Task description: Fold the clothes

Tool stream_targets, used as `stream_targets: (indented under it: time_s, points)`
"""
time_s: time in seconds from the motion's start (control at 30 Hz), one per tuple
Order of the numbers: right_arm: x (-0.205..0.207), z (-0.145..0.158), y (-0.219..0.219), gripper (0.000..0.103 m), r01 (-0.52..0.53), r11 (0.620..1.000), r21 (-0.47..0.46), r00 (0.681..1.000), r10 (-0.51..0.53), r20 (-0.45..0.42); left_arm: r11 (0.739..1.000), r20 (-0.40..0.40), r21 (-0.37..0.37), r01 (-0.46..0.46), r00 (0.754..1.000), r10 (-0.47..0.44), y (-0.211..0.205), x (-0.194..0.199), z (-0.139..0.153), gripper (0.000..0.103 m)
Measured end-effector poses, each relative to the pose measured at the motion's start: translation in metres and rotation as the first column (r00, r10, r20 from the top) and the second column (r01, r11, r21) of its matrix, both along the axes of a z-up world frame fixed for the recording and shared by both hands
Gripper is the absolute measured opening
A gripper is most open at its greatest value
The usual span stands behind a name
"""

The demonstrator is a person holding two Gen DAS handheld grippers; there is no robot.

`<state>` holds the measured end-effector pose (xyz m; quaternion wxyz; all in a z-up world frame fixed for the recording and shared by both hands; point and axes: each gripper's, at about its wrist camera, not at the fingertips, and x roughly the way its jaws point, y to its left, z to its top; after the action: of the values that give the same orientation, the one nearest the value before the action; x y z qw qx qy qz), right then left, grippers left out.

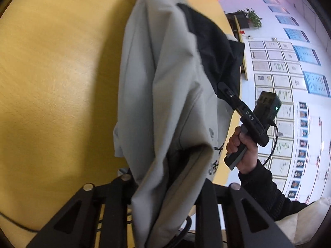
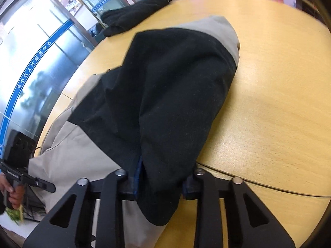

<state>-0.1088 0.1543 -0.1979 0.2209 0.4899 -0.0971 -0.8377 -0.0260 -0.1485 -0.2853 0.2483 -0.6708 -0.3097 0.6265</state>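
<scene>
My rig reads all black. Left gripper (image 1: pixel 165 186): angular matte linkage arms with triangular cutouts and silver pivot pins. Right gripper (image 2: pixel 161 184): same build, with blue pad edges showing. Its side bar carries white "DAS" lettering, a boxy module with a green light, and a black cable. The sleeve (image 1: pixel 266 188) is dark ribbed knit.

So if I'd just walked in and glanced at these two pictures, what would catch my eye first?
Probably the grey-and-black garment, lifted off the yellow wooden table and filling the middle of both views. Each end is pinched in a black hand-held gripper: the left gripper bites grey fabric, the right gripper the black part. Behind, the wall of framed notices and a dark garment at the table's far edge stand out.
</scene>
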Motion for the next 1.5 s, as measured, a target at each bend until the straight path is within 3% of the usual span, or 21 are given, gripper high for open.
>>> stream_targets:
  time_s: [0.13,0.33,0.47,0.6,0.73,0.87,0.97,1.07,1.2,1.3,1.4,1.5]
  points:
    - [0.019,0.036,-0.018,0.016,-0.029,0.998,0.060,0.995,0.035,-0.098,1.000,-0.044,0.020,0.000,0.999,0.001,0.008,0.002,0.031,0.020]
    - [0.021,0.095,-0.048,0.015,-0.061,0.997,0.056,0.981,0.070,-0.181,0.996,-0.151,0.032,-0.081,0.985,0.084,-0.017,-0.007,0.093,0.020]
    - [-0.012,0.134,-0.086,0.015,-0.079,0.997,0.004,0.967,0.078,-0.241,0.992,-0.253,0.015,-0.122,0.960,0.122,-0.054,-0.035,0.138,0.020]
    - [-0.070,0.147,-0.144,0.016,-0.100,0.994,-0.035,0.959,0.087,-0.270,0.989,-0.317,-0.046,-0.140,0.941,0.118,-0.103,-0.094,0.159,0.020]
    - [-0.149,0.121,-0.212,0.016,-0.097,0.993,-0.071,0.965,0.076,-0.251,0.983,-0.347,-0.153,-0.106,0.937,0.047,-0.153,-0.182,0.141,0.021]
    - [-0.230,0.056,-0.267,0.016,-0.059,0.997,-0.052,0.981,0.048,-0.189,0.960,-0.313,-0.273,-0.063,0.949,-0.027,-0.175,-0.268,0.090,0.021]
    - [-0.273,0.005,-0.298,0.016,-0.037,0.999,0.019,0.990,0.039,-0.134,0.944,-0.291,-0.331,-0.021,0.954,-0.080,-0.176,-0.314,0.054,0.021]
    - [-0.302,-0.012,-0.286,0.017,0.029,1.000,-0.007,0.994,-0.030,-0.110,0.956,-0.329,-0.292,-0.031,0.942,-0.070,-0.180,-0.335,0.044,0.021]
    - [-0.316,-0.016,-0.297,0.019,0.000,0.997,0.073,0.995,0.007,-0.100,0.954,-0.330,-0.301,-0.007,0.939,-0.097,-0.177,-0.333,0.038,0.024]
    - [-0.324,-0.021,-0.299,0.027,-0.021,0.993,0.115,0.998,0.028,-0.063,0.943,-0.341,-0.332,-0.009,0.933,-0.111,-0.168,-0.322,0.039,0.034]
    - [-0.323,-0.015,-0.301,0.040,-0.048,0.986,0.159,0.998,0.054,-0.036,0.897,-0.332,-0.441,-0.037,0.935,-0.125,-0.186,-0.316,0.053,0.051]
    - [-0.298,0.015,-0.287,0.053,-0.072,0.976,0.204,0.994,0.087,-0.068,0.809,-0.325,-0.573,-0.127,0.942,-0.082,-0.184,-0.288,0.088,0.054]
